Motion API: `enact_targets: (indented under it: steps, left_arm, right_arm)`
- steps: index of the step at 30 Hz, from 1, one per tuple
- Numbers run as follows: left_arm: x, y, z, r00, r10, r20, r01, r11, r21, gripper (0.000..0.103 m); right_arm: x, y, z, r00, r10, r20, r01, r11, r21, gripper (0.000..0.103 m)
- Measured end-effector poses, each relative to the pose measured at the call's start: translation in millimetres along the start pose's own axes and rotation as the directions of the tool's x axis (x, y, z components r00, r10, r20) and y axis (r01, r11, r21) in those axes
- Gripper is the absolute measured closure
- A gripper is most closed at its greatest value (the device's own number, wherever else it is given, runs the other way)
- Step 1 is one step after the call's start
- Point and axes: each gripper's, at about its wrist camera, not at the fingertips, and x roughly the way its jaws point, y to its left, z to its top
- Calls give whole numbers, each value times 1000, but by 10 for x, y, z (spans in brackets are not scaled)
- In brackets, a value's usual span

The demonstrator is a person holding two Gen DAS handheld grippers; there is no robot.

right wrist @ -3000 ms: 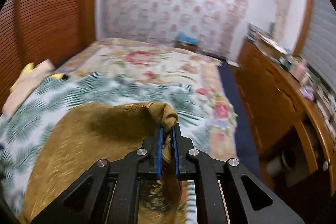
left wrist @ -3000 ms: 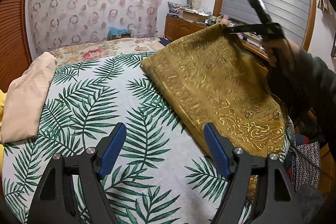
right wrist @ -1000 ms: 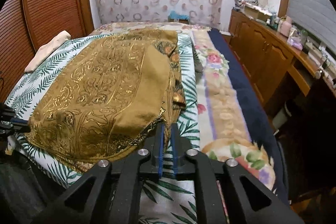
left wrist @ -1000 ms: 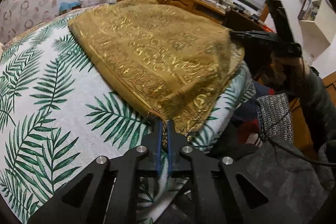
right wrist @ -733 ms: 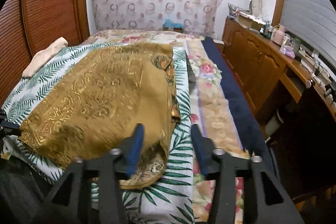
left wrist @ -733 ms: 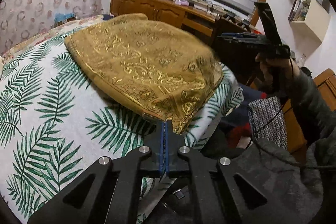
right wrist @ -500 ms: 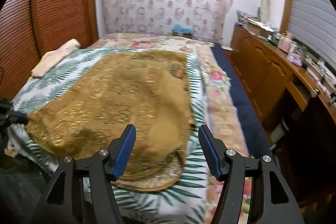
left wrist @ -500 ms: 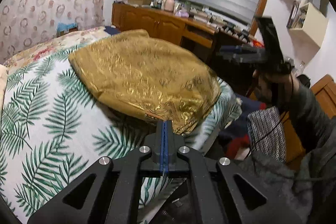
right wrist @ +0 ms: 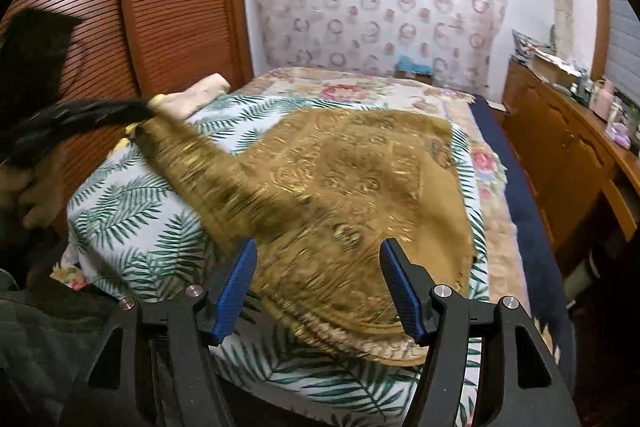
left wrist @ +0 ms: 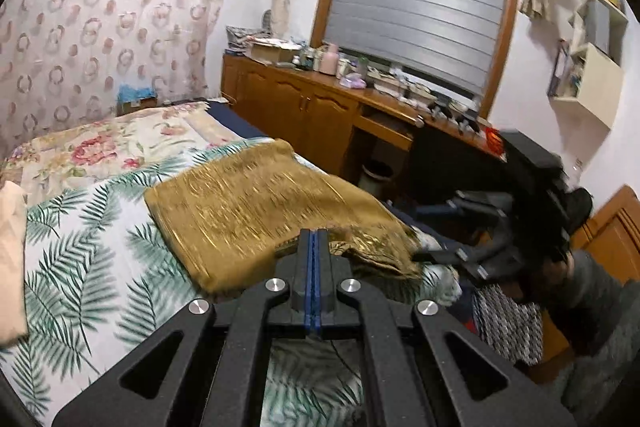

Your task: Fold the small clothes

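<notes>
On the far left of the right wrist view, a hand (right wrist: 34, 195) holds the left gripper (right wrist: 150, 107). It looks dark and blurry here. Its blue pads are squeezed tight together on a corner of the gold patterned cloth (right wrist: 360, 195). That corner is lifted off the bed, so a strip of cloth stretches up from the bed to the gripper. In the left wrist view the same gripper (left wrist: 315, 237) shows its pads pressed flat together, with bunched gold cloth (left wrist: 256, 211) at the tips.

Behind the lifted corner lies a folded cream garment (right wrist: 196, 93), near the brown slatted wardrobe door (right wrist: 160, 7).

The rest of the gold cloth lies spread on the palm-leaf bedsheet (right wrist: 132, 207), near the foot of the bed.

The right gripper (right wrist: 318, 287) is low in the middle, over the near edge of the cloth. Its jaws stand wide apart and hold nothing. It seems to hang just above the cloth, but it is hard to tell if it touches.

On the right, a wooden cabinet (right wrist: 560, 147) runs along the wall, with small things on top.
</notes>
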Motion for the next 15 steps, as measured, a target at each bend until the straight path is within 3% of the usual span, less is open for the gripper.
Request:
enact_targets:
  steps: [6,15]
  left_arm:
    - [152,202,184,999,35,30,-34,999,-31,102]
    - [212,271,207,995,93,45,-92,995,-21,102]
  right_arm:
    - [169,-113,-39,999,-2,-41,1,1000,-17,37]
    - [432,-393,-58,988,-123,-97,121,992,-29,37]
